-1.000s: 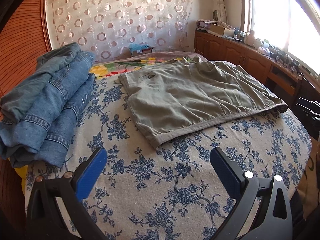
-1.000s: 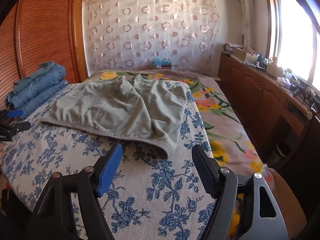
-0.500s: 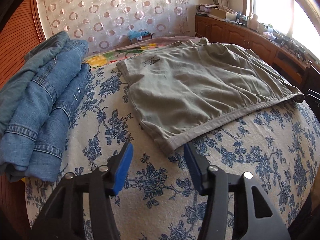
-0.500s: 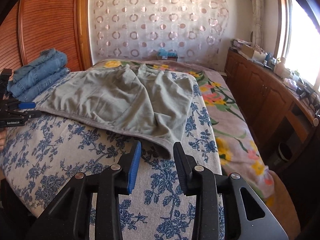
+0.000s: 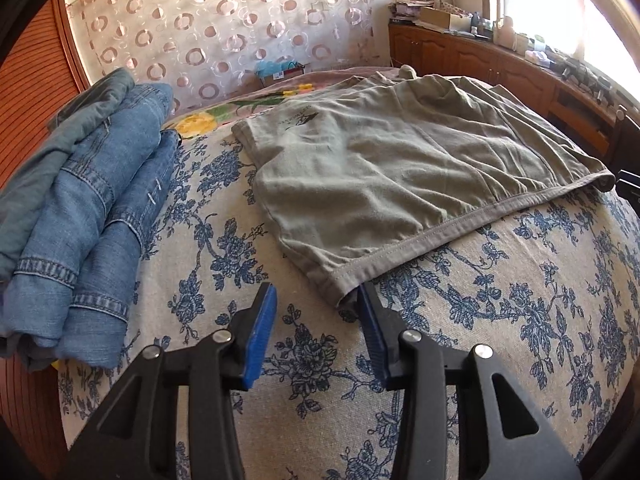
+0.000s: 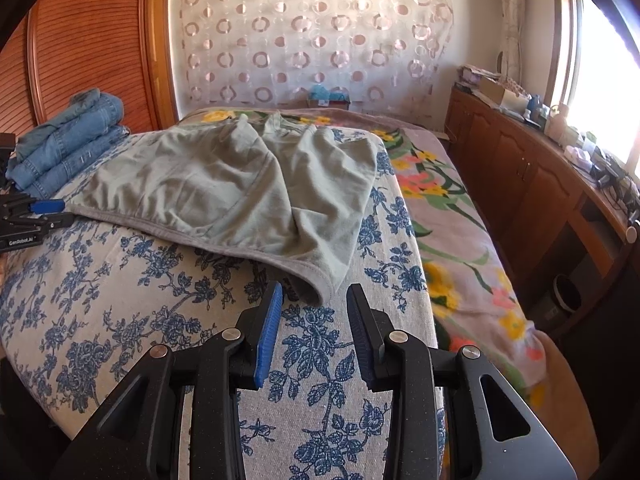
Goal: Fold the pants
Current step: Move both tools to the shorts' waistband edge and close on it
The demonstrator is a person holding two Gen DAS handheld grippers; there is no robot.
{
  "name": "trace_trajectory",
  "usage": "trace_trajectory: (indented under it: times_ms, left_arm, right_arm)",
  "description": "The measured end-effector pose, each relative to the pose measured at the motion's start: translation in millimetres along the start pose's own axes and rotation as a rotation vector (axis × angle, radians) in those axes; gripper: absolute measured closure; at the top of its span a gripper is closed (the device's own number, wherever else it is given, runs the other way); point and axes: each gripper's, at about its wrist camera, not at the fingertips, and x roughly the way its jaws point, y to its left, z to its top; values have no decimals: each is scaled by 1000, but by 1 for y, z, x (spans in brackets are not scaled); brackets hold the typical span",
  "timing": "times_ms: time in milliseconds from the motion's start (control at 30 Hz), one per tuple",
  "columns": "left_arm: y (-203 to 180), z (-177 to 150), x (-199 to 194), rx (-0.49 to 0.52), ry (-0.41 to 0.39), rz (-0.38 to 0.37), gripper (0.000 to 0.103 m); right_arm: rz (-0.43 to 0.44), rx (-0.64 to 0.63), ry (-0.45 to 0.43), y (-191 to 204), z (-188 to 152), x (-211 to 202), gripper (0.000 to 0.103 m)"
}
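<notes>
Left wrist view: the grey-green pants [image 5: 400, 168] are laid flat on the floral cloth [image 5: 500, 320]; the left gripper [image 5: 318, 300] is held released at the near waistband corner, nothing gripped. Folded jeans [image 5: 80, 216] are stacked alongside.

Right wrist view: the right gripper [image 6: 314, 300] is held released, just short of the opposite corner of the pants [image 6: 240, 188].

Pants on the bed
The pants [image 5: 392, 184] are spread on the bed [image 5: 520, 320]; jeans [image 5: 80, 208] are stacked to their left.
</notes>
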Motion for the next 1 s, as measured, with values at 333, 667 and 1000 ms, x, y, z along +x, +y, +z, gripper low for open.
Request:
trace_trajectory:
  times_ms: [333,667,1000]
  left_arm:
    - [4,11,1,-23,-26,-3,62]
    - [-1,20,3,-26,-28,-11,66]
    - [1,15,5,-46,-25,-17,80]
  right_arm:
    - [-1,-4,5,0,0,1,70]
    - [1,7,9,-2,0,3,70]
    - [-19,15,47,-11,4,15,71]
